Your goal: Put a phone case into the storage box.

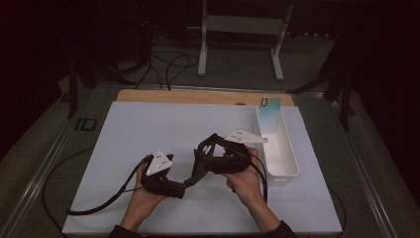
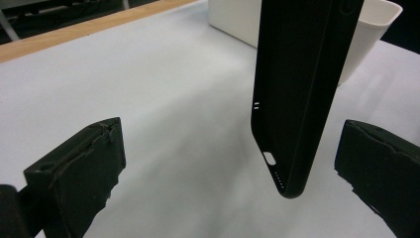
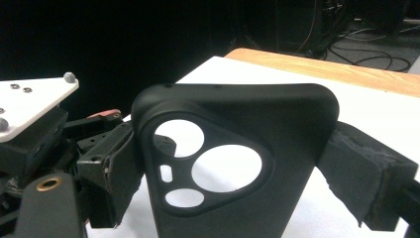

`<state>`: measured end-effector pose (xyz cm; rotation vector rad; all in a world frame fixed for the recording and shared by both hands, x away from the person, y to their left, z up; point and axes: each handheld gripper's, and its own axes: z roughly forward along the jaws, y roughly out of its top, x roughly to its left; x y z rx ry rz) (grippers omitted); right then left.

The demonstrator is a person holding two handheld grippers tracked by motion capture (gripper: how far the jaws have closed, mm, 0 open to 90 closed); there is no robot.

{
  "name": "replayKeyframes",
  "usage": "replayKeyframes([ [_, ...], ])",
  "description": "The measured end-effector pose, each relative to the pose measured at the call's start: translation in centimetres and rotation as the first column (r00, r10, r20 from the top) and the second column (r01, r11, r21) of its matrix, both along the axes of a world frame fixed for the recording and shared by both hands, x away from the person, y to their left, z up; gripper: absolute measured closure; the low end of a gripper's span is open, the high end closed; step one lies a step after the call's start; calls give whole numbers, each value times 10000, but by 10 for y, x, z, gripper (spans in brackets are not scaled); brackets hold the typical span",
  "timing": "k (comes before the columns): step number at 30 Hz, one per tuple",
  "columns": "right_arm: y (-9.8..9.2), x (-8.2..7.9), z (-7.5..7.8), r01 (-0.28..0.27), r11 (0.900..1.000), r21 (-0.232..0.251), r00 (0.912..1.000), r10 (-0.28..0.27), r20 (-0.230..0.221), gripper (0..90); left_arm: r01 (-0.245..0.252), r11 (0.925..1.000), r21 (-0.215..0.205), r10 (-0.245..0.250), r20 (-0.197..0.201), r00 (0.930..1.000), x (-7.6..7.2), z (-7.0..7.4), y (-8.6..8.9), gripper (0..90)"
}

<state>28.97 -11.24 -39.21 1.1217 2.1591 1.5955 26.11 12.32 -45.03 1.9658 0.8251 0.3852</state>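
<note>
A black phone case [image 3: 237,114] with a triangular camera cutout stands between the pads of my right gripper [image 3: 235,168], which is shut on its sides. In the high view the case [image 1: 194,172] slants down to the left from the right gripper [image 1: 204,151] toward the left gripper [image 1: 187,184]. The case's lower end [image 2: 297,89], with its port holes, hangs between the jaws of my left gripper [image 2: 233,139]. Those jaws stand wide open and do not touch the case.
A white bin [image 1: 289,158] lies on the right of the white mat [image 1: 148,129], with a teal card [image 1: 270,111] upright at its far end. A wooden strip [image 1: 198,96] borders the mat's far edge. Cables trail to the left.
</note>
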Motion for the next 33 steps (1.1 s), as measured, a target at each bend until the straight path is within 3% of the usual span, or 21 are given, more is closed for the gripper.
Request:
replayKeyframes([
  [15, -3, 2, 4, 149, 9998, -92, 9998, -147, 163, 149, -517, 9985, 174, 511, 356, 9981, -2, 1, 9, 0],
  [33, -9, 7, 9, 312, 9994, -142, 9992, -308, 273, 149, -866, 9960, 234, 858, 339, 9957, -4, -3, 24, 0],
])
